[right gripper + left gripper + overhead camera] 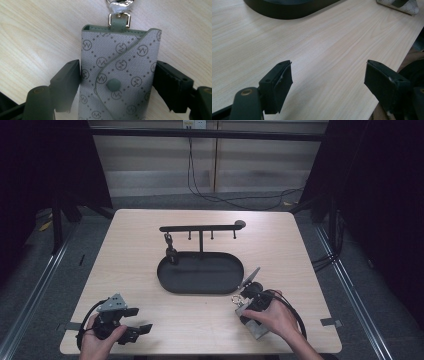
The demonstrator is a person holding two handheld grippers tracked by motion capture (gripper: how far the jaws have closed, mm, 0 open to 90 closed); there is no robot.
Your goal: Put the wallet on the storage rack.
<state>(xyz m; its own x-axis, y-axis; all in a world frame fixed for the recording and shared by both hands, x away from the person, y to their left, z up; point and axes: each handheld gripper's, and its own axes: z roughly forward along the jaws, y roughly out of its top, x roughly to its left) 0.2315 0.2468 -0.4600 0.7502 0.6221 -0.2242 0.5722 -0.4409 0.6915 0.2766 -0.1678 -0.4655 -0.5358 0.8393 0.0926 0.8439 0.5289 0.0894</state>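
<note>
A grey patterned pouch (pixel 120 62) with a snap button and a silver clasp (pixel 119 6) lies flat on the wooden table (pixel 32 37). My right gripper (pixel 117 82) straddles it. One black jaw stands at each side edge, and the pouch is not squeezed or buckled. In the high view the pouch (pixel 251 324) sits under the right hand, with the right gripper (pixel 248 310) near the front right. My left gripper (pixel 137 327) rests at the front left, and in its own view the left gripper (pixel 328 80) is open with bare wood between the jaws.
A black oval tray (pixel 200 291) sits mid-table, and its rim (pixel 287 10) is close ahead of the left gripper. A black hook stand (pixel 201 227) rises from the tray, with a small dark item (pixel 170 247) hanging from its left hook. Cables cross the floor behind.
</note>
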